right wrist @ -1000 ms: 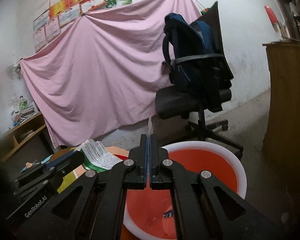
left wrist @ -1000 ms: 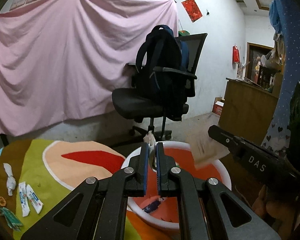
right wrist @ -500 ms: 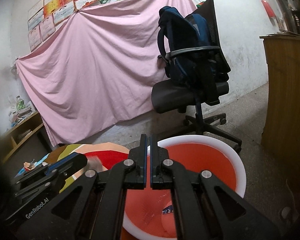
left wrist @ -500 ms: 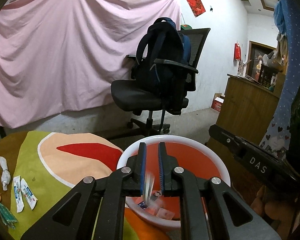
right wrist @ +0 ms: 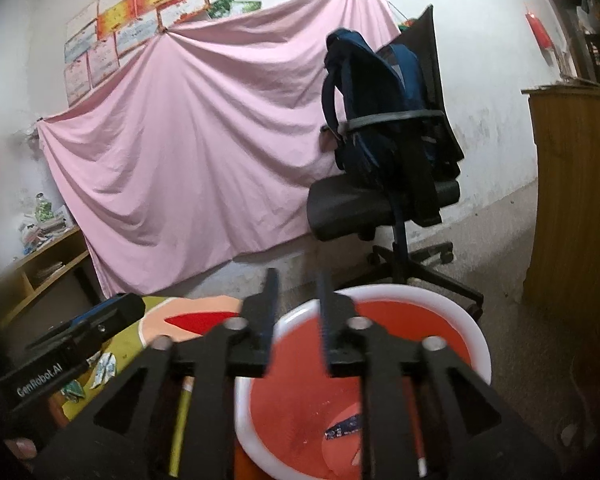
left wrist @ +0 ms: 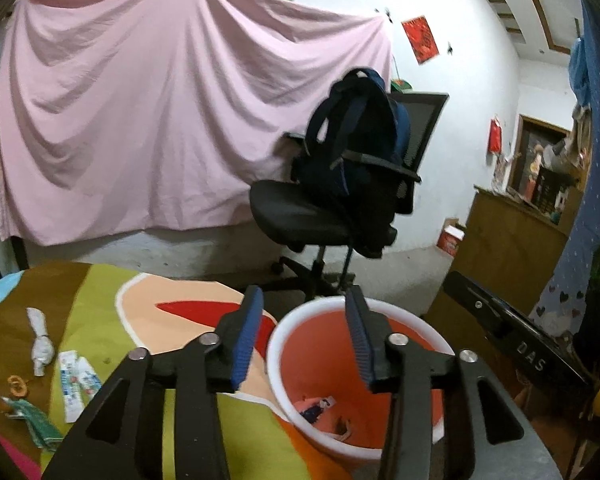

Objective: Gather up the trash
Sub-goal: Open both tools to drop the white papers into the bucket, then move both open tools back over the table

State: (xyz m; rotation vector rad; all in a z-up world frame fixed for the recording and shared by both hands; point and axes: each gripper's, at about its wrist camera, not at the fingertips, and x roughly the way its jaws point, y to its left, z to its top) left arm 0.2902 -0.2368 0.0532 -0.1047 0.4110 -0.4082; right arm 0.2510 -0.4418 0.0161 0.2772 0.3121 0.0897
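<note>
Over the white-rimmed bucket (left wrist: pixel 356 384), left tongs (left wrist: pixel 300 336) and right tongs (right wrist: pixel 296 312), pinched shut a second ago, are both opening with nothing between them; dropped scraps lie in its bottom, while wrappers (left wrist: pixel 76 380) wait on the tabletop (left wrist: pixel 236 432).

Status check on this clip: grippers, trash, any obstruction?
Left gripper and right gripper opening, nothing between jaws. Scraps in orange bin; wrappers left on cloth. Nothing in the way.

Pink sheet (left wrist: pixel 148 120) covers white wall | black office chair (left wrist: pixel 324 216) in front, backpack (left wrist: pixel 356 152) on it | wooden cabinet (left wrist: pixel 512 232) right of chair
</note>
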